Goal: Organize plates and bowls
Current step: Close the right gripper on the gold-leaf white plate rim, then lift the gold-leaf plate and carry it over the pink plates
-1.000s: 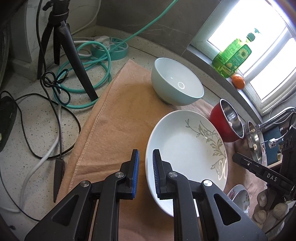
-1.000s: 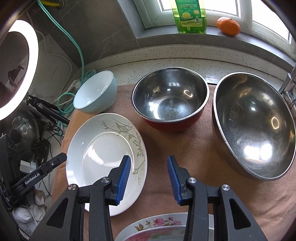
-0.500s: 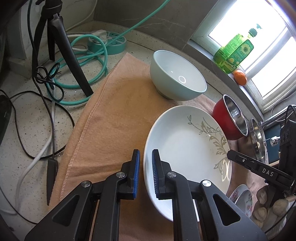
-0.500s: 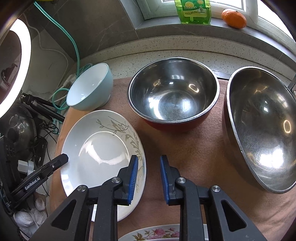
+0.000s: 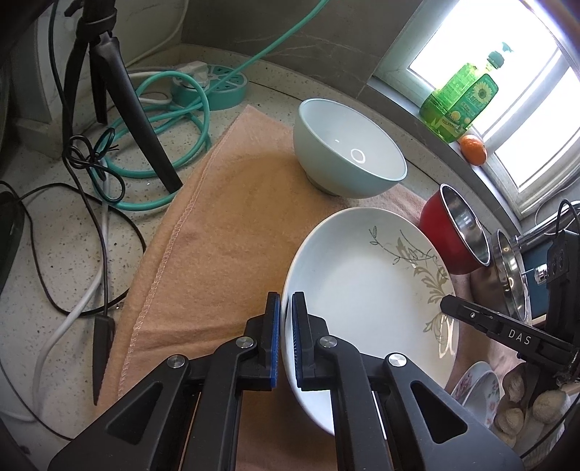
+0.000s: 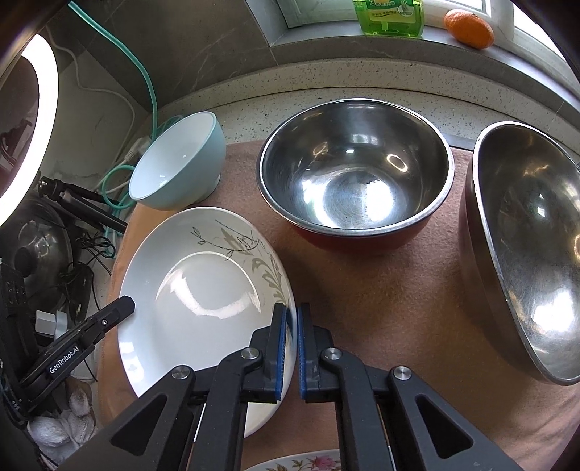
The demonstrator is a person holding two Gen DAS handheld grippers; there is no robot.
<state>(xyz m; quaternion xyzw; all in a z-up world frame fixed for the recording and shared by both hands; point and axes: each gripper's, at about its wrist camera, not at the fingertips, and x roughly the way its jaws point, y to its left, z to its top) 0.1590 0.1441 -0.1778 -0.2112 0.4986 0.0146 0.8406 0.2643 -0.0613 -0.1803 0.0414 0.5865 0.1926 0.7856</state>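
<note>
grippers (image 5: 285,311) (image 6: 292,322) clamp leaf-patterned plate (image 5: 362,286) rim

Counter clutter, window sill items

Peach cloth towel (image 5: 232,232) on speckled stone counter (image 5: 47,253); teal coiled hose (image 5: 181,119), round teal power strip (image 5: 214,85), black tripod leg (image 5: 134,112) near back-left corner; green plastic bottle (image 6: 389,16), orange fruit (image 6: 469,23) on sill.

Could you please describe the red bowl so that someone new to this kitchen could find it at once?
Start at the window sill with the green bottle and the orange fruit. Below it, on the brown cloth, sits the red bowl, between a pale blue bowl and a larger all-steel bowl. It alone is red outside and steel inside.
</note>
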